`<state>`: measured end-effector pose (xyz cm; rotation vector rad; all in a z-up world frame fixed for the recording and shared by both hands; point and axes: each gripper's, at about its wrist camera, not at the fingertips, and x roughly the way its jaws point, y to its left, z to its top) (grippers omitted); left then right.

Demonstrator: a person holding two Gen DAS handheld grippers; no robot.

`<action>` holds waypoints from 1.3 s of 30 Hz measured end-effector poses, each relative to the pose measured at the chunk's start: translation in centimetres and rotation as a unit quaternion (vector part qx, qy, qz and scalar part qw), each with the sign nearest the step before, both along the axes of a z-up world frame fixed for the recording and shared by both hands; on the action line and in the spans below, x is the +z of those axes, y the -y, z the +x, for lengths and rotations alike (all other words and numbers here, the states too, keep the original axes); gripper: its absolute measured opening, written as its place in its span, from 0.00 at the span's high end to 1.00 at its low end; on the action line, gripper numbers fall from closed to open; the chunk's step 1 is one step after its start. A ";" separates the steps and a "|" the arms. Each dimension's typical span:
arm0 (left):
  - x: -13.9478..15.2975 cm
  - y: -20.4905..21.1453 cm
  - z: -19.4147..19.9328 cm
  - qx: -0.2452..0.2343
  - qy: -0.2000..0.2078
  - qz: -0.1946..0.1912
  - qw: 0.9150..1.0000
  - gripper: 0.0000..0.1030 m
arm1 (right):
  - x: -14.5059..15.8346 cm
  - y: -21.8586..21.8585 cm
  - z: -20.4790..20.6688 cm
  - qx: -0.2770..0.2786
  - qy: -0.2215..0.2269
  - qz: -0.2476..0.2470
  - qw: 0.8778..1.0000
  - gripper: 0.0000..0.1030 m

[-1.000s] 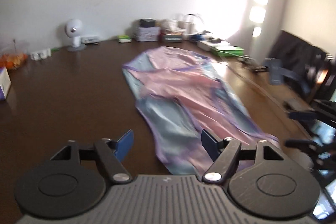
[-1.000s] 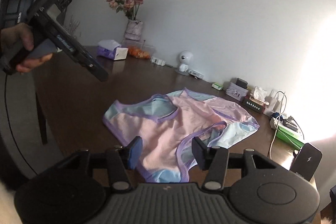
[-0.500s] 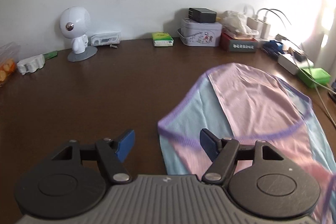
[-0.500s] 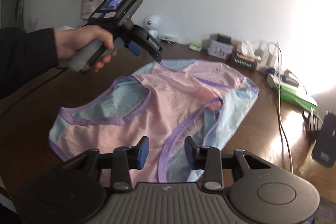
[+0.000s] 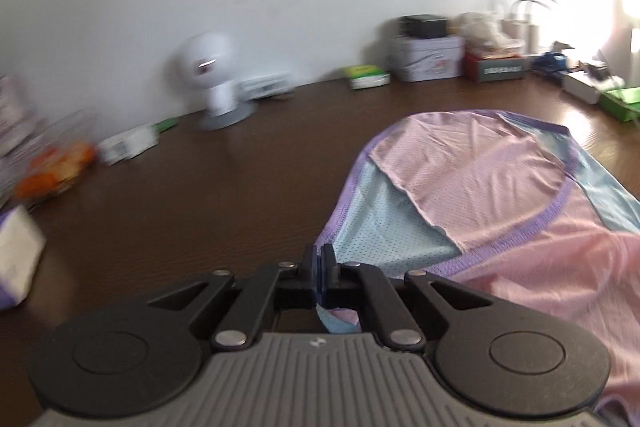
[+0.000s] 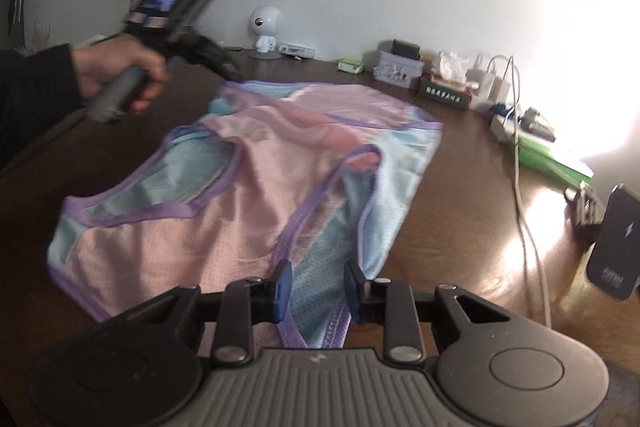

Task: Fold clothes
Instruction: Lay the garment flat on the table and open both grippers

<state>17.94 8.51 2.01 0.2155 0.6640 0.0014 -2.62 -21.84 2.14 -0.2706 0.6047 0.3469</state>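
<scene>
Pinching the purple-trimmed edge of the pink and light-blue mesh vest (image 5: pixel 500 195), my left gripper (image 5: pixel 319 259) is clamped tight; my right gripper (image 6: pixel 316 287) has been closing, fabric between its parted jaws. Beyond, the vest sprawls across the dark wooden table (image 5: pixel 200 195).

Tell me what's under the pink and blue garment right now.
Only the dark wooden table shows around the garment. The cloth hides whatever lies beneath its middle. The left gripper is shut on a purple-trimmed corner.
</scene>
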 end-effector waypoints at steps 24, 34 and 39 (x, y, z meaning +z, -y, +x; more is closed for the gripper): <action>0.8 -8.7 -28.1 0.153 -0.033 -0.060 0.986 0.98 | -1.1 -3.6 -1.9 0.049 -0.046 -0.021 0.998 0.76; 1.8 -10.2 -27.0 0.089 -0.004 -0.117 0.989 0.81 | 0.2 -6.5 -4.0 0.105 -0.032 0.023 0.994 0.76; 0.3 -10.2 -26.1 0.078 -0.040 -0.123 0.989 0.81 | -1.5 -8.3 -3.9 0.103 -0.049 -0.012 0.993 0.76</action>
